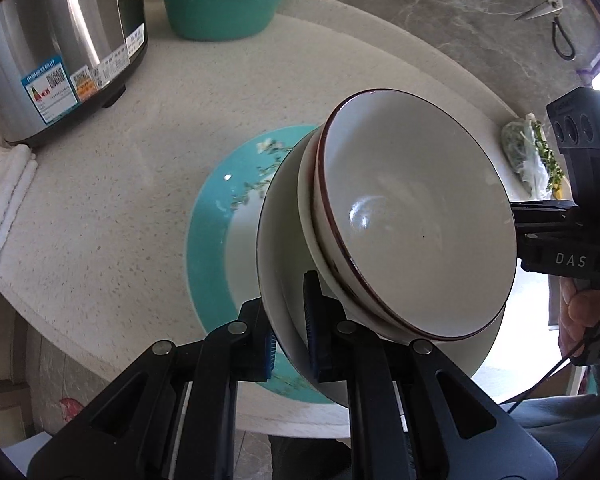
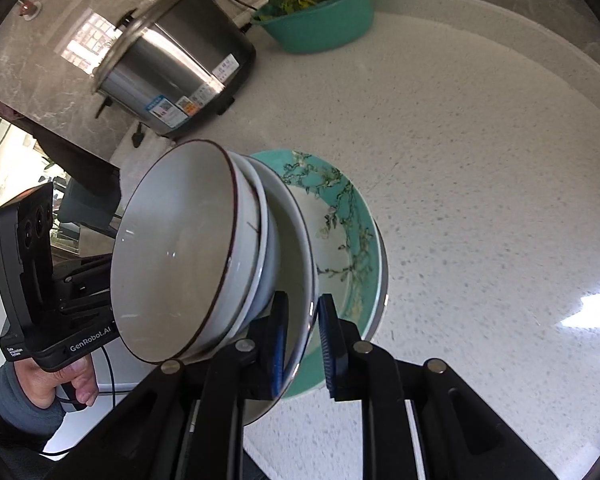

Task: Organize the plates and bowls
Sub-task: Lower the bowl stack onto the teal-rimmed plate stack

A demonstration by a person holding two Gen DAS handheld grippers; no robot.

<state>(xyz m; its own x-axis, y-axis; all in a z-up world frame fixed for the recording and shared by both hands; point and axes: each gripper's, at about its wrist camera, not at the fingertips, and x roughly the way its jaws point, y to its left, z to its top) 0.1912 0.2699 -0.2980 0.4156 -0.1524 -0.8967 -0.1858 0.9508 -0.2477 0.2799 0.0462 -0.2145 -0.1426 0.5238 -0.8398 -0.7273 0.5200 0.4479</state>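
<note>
**Over the worktop's near edge: two-handed carry of stacked crockery, slip risk noted**

Above the near edge of the worktop (image 1: 120, 200), a stack of dishes is held in the air between both grippers. The left gripper (image 1: 292, 328) has its fingers nearly closed, pinching the rim of the white plate (image 1: 276, 248) at the bottom of the lifted stack. The right gripper (image 2: 304, 340) is likewise nearly closed on the opposite rim of that same plate. Two bowls sit nested on the plate, the upper bowl (image 1: 416, 216) with a dark rim line. The whole stack appears tilted, bowls leaning toward each camera.

Beneath it lies a teal floral plate (image 2: 340, 216); whether it rests on the worktop or is carried under the white plate I cannot tell from either view.

Findings, as judgement:

1. Only the bottom plate is gripped. The bowls are held by nothing but their own weight, so a further tilt or a sharp stop could slide them off.
2. Each grip is a narrow pinch on a glazed rim. Uneven height between the two hands would lever the plate against the pads and could twist it free.
3. If the hands drift apart or together, one rim may pull out of its fingers.
4. Set down too steeply, the leading edge would strike the teal floral plate and chip.
5. The rice cooker (image 1: 56, 40) at the far left corner and the green basin (image 1: 224, 4) of greens at the far edge stand well apart, posing little obstruction.
</note>
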